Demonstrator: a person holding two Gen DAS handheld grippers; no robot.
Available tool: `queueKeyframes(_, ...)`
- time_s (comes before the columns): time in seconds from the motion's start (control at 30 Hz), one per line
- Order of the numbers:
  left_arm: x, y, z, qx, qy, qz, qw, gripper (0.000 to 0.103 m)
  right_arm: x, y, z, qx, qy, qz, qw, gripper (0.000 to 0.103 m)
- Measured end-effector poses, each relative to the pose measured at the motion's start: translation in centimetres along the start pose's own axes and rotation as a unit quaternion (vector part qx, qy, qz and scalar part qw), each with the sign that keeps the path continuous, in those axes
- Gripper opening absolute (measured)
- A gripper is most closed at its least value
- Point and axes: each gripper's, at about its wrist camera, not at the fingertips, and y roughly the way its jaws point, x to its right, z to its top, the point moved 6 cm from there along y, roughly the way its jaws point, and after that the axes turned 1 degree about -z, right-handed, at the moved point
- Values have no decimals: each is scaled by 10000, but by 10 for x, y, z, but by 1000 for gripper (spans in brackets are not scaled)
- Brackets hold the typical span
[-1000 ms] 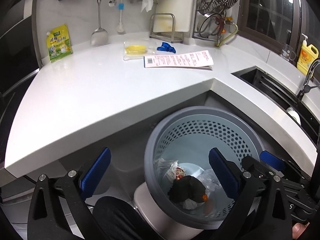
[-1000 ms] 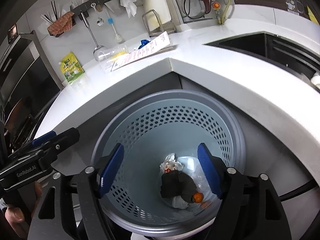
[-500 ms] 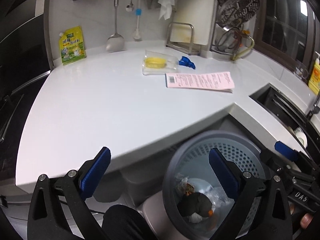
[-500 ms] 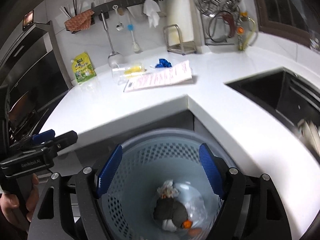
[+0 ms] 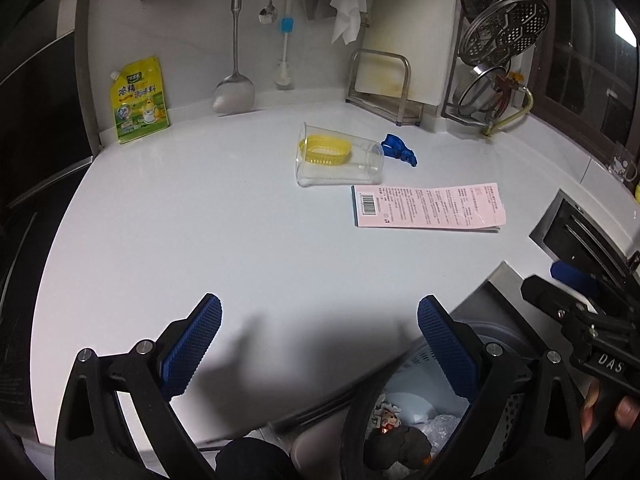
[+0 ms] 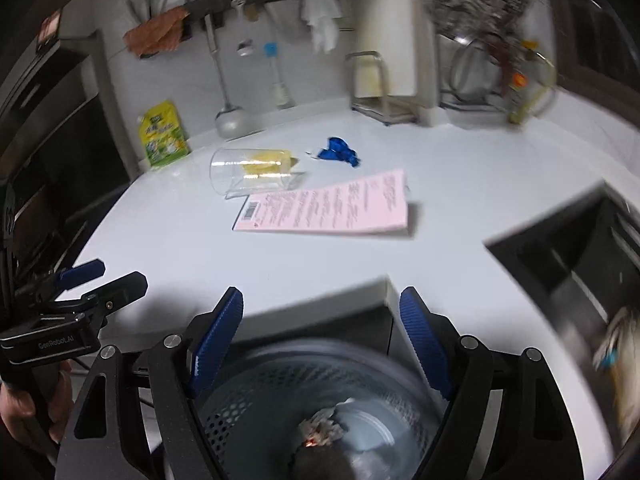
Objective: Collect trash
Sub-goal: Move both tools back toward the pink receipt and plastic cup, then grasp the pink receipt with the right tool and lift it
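Observation:
A pink printed paper slip (image 5: pixel 428 206) lies on the white counter (image 5: pixel 200 220); it also shows in the right wrist view (image 6: pixel 324 206). Behind it a clear plastic cup (image 5: pixel 338 156) lies on its side with a yellow piece inside, and a blue crumpled scrap (image 5: pixel 400 150) sits beside it. The grey perforated trash basket (image 6: pixel 316 408) stands below the counter edge with dark and white trash in it. My left gripper (image 5: pixel 318 350) is open and empty over the counter's front edge. My right gripper (image 6: pixel 320 338) is open and empty above the basket.
A yellow seasoning pouch (image 5: pixel 138 100) leans on the back wall. Utensils hang on a wall rail (image 5: pixel 240 40). A cutting board rack (image 5: pixel 384 80) and dish rack (image 5: pixel 500 60) stand at the back right. A sink (image 6: pixel 580 256) lies to the right.
Both grippers have risen and tilted up from the basket toward the counter. The basket has dropped to the bottom of both views. Both stay open.

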Motion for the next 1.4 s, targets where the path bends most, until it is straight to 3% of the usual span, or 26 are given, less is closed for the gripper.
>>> queueKeyframes(0.17, -2, 12, 10, 9, -2, -4, 10000, 97, -12, 19, 37, -102, -610, 506, 9968, 77)
queueKeyframes(0.27, -8, 16, 15, -7, -133, -51, 9999, 97, -22, 35, 58, -246, -1272, 597, 9898, 77)
queueKeyframes(0.4, -14, 20, 16, -38, -194, 23, 9998, 97, -38, 56, 76, -508, -2281, 738, 9695, 77)
queueKeyframes(0.67, -25, 26, 21, -43, -303, 165, 9994, 97, -53, 100, 71, -1264, -3399, 955, 9270, 77)
queueKeyframes(1.07, -29, 34, 19, -115, -328, 220, 9992, 97, -42, 130, 64, -1798, -3917, 946, 8974, 77)
queueKeyframes(1.4, -28, 35, 18, -137, -340, 171, 9992, 97, -33, 140, 60, -2099, -3426, 1151, 9085, 76)
